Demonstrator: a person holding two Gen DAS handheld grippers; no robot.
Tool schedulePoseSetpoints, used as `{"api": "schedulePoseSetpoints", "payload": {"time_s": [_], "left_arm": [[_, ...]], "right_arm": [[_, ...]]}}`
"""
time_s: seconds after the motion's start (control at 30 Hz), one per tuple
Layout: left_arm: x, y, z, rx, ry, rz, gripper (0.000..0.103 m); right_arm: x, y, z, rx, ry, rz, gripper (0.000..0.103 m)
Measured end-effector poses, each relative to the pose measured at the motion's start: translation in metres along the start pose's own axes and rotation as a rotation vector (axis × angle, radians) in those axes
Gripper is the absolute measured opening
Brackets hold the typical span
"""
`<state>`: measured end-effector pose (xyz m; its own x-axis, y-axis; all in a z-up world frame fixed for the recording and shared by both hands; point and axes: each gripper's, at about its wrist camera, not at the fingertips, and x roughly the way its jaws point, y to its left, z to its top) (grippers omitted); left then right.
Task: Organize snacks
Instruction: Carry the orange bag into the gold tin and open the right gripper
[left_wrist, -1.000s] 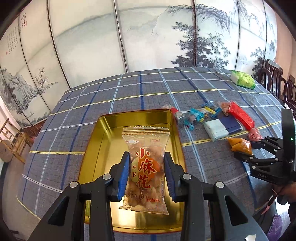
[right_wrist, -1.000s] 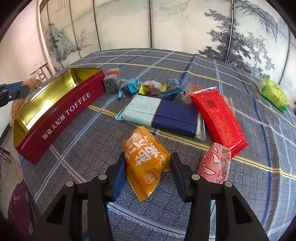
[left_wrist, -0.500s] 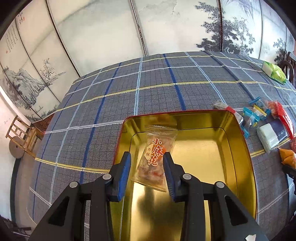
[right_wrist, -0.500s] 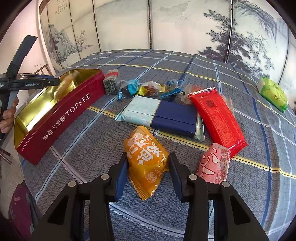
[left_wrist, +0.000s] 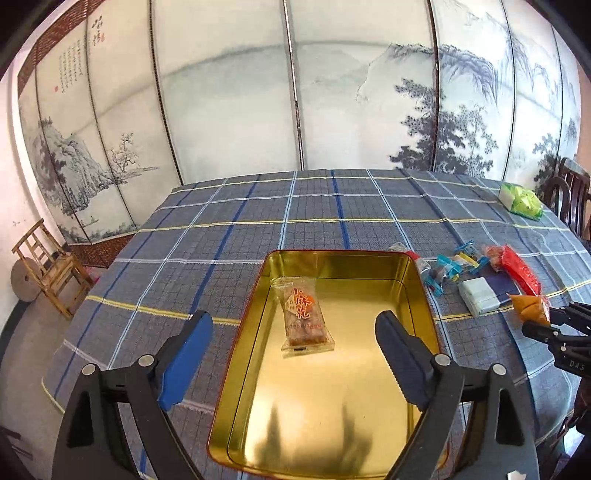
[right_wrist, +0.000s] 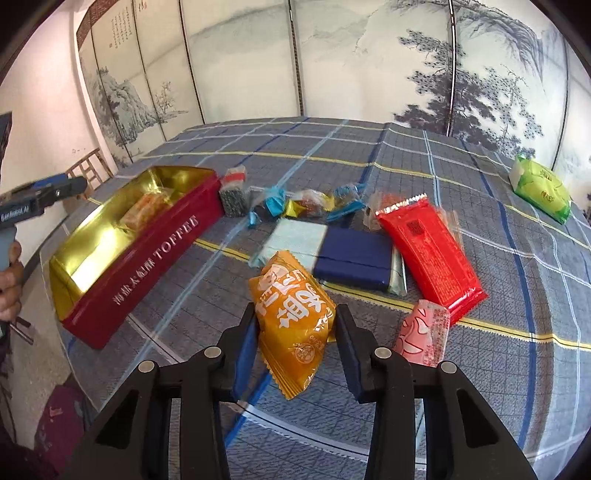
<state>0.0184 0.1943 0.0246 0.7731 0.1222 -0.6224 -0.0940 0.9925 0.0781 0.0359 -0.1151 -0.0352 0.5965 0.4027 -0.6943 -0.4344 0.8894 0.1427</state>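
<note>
**Left drop done, right grip on next pack**

Left gripper (left_wrist: 293, 350): jaws have just been opening and now stand wide, released, nothing between them. The clear twist-snack pack (left_wrist: 303, 317) lies flat on the gold floor of the toffee tin (left_wrist: 424, 295), toward the tin's 11 o'clock corner in the left wrist view. First snack is in; that step looks finished, and the left hand is free for another pick.

Right gripper (right_wrist: 295, 336): jaws have just been closing and are clenched on the orange pack (right_wrist: 291, 306), blue pads pressing both sides. Pack looks tipped up off the surface (right_wrist: 517, 332), likely next for the tin, which sits at 9 o'clock in the right wrist view.

Still loose at 1–3 o'clock of the orange pack: blue-and-teal packet (right_wrist: 351, 254), red pack (right_wrist: 428, 251), pink pack (right_wrist: 424, 332), small wrapped candies (right_wrist: 295, 203); green pack (right_wrist: 539, 184) well apart.

Versus a second ago: the twist pack was gripped over the tin, now dropped. The orange pack lay flat between looser right jaws, now squeezed.
</note>
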Motion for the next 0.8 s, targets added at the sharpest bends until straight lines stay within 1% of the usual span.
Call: {"api": "schedulePoseSetpoints", "payload": {"time_s": [0.07, 0.2, 0.27, 0.37, 0.5, 0.6, 0.8], "left_arm": [[-0.012, 0.004, -0.012, -0.03, -0.007, 0.014, 0.088], [-0.03, 0.003, -0.033, -0.032, -0.004, 0.051, 0.088], [-0.036, 0.004, -0.04, -0.029, 0.005, 0.046, 0.088], [-0.048, 0.005, -0.049, -0.015, -0.014, 0.039, 0.088], [-0.058, 0.008, -0.054, -0.005, -0.03, 0.03, 0.088], [-0.061, 0.01, -0.056, -0.004, -0.031, 0.014, 0.088], [-0.058, 0.011, -0.057, -0.007, -0.024, -0.001, 0.089]], "right_arm": [[-0.007, 0.01, 0.011, -0.002, -0.02, 0.033, 0.041], [-0.009, 0.039, 0.044, -0.036, -0.05, 0.116, 0.041], [-0.004, 0.057, 0.063, -0.056, -0.053, 0.158, 0.042], [0.013, 0.086, 0.087, -0.093, -0.045, 0.204, 0.041], [0.048, 0.124, 0.105, -0.13, -0.006, 0.24, 0.041], [0.074, 0.147, 0.111, -0.151, 0.028, 0.245, 0.042], [0.117, 0.168, 0.114, -0.18, 0.107, 0.237, 0.043]]}}
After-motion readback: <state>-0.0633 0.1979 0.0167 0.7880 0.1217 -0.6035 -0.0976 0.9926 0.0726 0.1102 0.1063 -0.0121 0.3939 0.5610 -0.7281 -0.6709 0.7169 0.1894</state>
